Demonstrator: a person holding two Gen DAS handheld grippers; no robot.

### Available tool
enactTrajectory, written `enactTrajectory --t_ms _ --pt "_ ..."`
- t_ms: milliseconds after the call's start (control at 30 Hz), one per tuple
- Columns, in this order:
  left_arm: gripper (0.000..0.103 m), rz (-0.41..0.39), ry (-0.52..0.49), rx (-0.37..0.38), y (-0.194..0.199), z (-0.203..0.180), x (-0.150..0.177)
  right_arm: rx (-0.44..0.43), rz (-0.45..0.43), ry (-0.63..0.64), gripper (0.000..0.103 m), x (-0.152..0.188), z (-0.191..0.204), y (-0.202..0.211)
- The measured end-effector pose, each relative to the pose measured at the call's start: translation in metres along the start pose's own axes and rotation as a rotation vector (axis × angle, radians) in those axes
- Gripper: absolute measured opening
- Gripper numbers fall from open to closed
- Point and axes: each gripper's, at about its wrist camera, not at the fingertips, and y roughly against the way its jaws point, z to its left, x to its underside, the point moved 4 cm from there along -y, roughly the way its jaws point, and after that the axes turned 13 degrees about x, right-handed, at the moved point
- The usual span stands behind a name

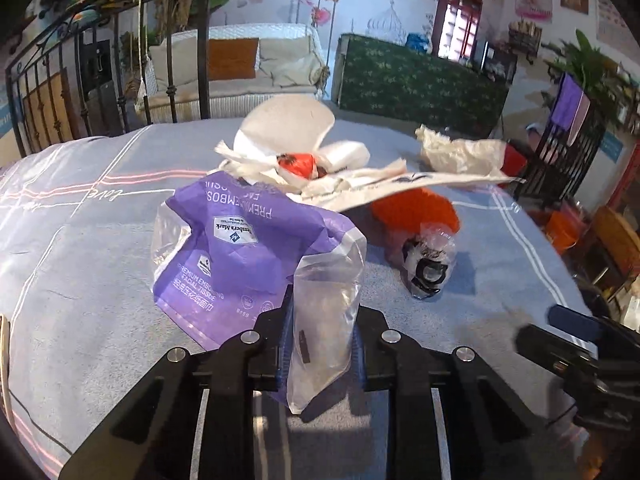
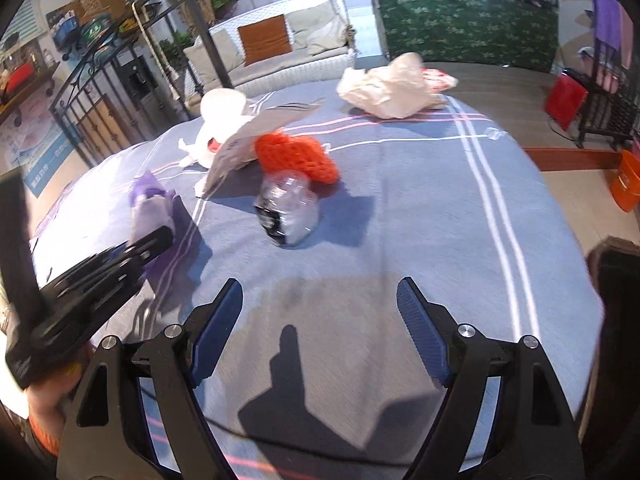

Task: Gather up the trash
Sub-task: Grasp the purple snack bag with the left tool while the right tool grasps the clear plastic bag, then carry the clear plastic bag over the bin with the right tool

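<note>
My left gripper (image 1: 322,320) is shut on a purple and clear tissue wrapper (image 1: 240,248) and holds it just above the grey-blue bedsheet (image 1: 80,240). In the right wrist view the left gripper (image 2: 160,240) comes in from the left with the wrapper (image 2: 150,200). My right gripper (image 2: 320,312) is open and empty over the sheet. Ahead of it lies a crushed clear plastic bottle (image 2: 288,208), also in the left wrist view (image 1: 428,264). Behind the bottle are an orange knitted piece (image 2: 296,156), white paper scraps (image 2: 240,136) and a crumpled white bag (image 2: 392,88).
The bed has a black iron rail (image 1: 60,80) at the far left. A white sofa (image 2: 280,52) and a green patterned counter (image 2: 464,28) stand beyond it. A red bin (image 2: 566,96) and an orange bucket (image 2: 628,184) are on the floor to the right.
</note>
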Motion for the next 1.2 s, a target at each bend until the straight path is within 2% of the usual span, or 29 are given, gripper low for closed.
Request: enactTrajectory --t_ms 200,500,600,667,767,933,1200 --pt "0.022 -0.084 0.004 -0.022 0.024 0.005 -0.003 -0.026 0.04 0.037 0.079 -0.021 0.031 -0.028" --pt "0.022 -0.11 0.026 0.009 0.026 0.009 -0.002 0.033 0.12 0.079 0.074 -0.039 0.057 -0.077" --pt "0.022 -0.117 0.04 0.018 0.026 0.011 -0.002 0.043 0.146 0.065 0.062 -0.04 0.058 -0.088" --pt "0.022 -0.117 0.04 0.019 0.027 0.011 -0.001 0.058 0.156 0.051 0.04 -0.039 0.055 -0.091" --pt "0.022 -0.146 0.046 0.024 0.031 0.011 -0.001 0.038 0.14 0.047 0.033 -0.037 0.052 -0.085" --pt "0.022 -0.166 0.052 0.032 0.035 0.007 0.001 0.007 0.118 0.051 0.031 -0.027 0.05 -0.067" --pt "0.022 -0.198 0.021 0.055 0.047 -0.016 0.004 0.004 0.013 0.043 0.031 -0.006 0.028 -0.012"
